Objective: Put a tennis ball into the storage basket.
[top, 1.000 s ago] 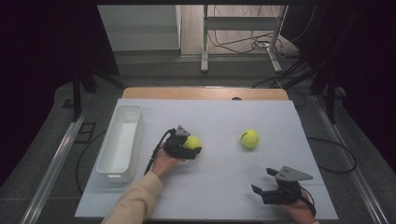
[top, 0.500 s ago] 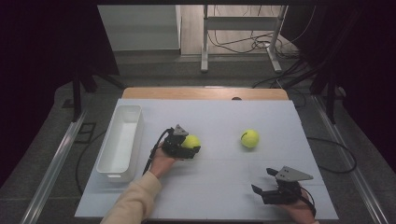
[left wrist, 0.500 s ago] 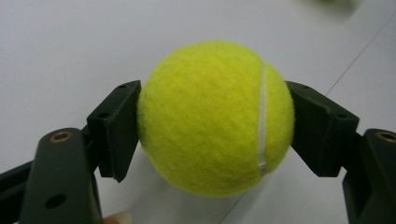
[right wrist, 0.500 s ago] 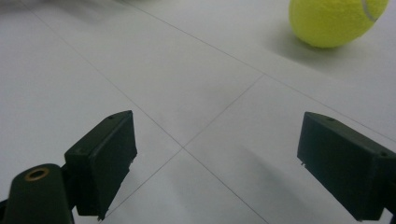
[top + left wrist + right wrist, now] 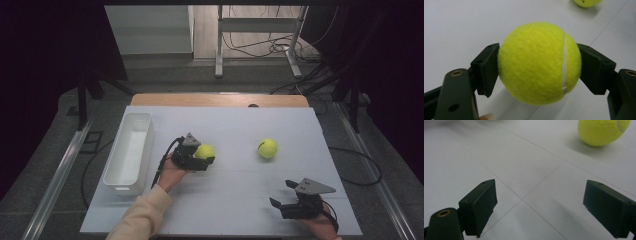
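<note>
A yellow tennis ball [image 5: 205,150] [image 5: 539,62] is held between the jaws of my left gripper [image 5: 202,156] [image 5: 538,67], which is shut on it, left of the table's middle. It sits at or just above the table top; I cannot tell which. A second tennis ball [image 5: 267,148] [image 5: 602,131] [image 5: 587,2] lies free on the white table to the right. My right gripper [image 5: 281,193] [image 5: 540,207] stands open near the front right, low over bare table, well short of that ball.
A white rectangular bin [image 5: 129,152] stands along the table's left side, beside the left hand. The white table top [image 5: 235,200] has thin seam lines. A wooden strip [image 5: 220,100] runs along the far edge, with cables and a stand on the floor beyond.
</note>
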{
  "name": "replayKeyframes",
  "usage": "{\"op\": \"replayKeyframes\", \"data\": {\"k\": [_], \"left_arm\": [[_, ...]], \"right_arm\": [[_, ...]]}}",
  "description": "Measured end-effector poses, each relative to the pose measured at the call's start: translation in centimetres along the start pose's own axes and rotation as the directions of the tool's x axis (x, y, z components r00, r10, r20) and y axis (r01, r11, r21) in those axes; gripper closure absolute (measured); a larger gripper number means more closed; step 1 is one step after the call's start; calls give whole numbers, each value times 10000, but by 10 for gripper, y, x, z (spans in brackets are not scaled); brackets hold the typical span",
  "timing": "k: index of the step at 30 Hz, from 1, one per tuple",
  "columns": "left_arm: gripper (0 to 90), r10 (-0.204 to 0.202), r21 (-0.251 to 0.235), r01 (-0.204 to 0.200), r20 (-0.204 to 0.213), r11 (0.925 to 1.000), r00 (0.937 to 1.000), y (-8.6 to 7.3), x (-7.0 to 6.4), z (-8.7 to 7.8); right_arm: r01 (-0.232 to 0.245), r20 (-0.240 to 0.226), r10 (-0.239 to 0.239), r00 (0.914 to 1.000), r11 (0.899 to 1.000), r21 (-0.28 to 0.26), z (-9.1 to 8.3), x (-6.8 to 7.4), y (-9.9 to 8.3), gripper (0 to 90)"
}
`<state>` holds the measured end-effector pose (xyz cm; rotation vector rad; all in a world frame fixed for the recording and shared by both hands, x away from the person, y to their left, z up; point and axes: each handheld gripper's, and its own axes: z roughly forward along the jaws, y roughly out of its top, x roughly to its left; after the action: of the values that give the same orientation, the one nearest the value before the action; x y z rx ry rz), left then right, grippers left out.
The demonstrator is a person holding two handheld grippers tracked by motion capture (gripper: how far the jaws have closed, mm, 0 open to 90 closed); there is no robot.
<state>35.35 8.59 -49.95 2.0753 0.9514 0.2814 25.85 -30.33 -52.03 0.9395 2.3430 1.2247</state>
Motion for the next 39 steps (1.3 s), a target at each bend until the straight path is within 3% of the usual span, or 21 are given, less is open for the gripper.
{"op": "replayKeyframes", "data": {"k": [14, 39], "left_arm": [[250, 25, -287, -18, 254, 9996, 9997, 3, -5, -15], [250, 157, -1003, -134, 215, 9949, 9996, 14, -9, -45]], "right_arm": [[-3, -4, 3, 10000, 10000, -2, 0, 0, 0, 121], [62, 47, -62, 10000, 10000, -31, -1, 0, 0, 122]]}}
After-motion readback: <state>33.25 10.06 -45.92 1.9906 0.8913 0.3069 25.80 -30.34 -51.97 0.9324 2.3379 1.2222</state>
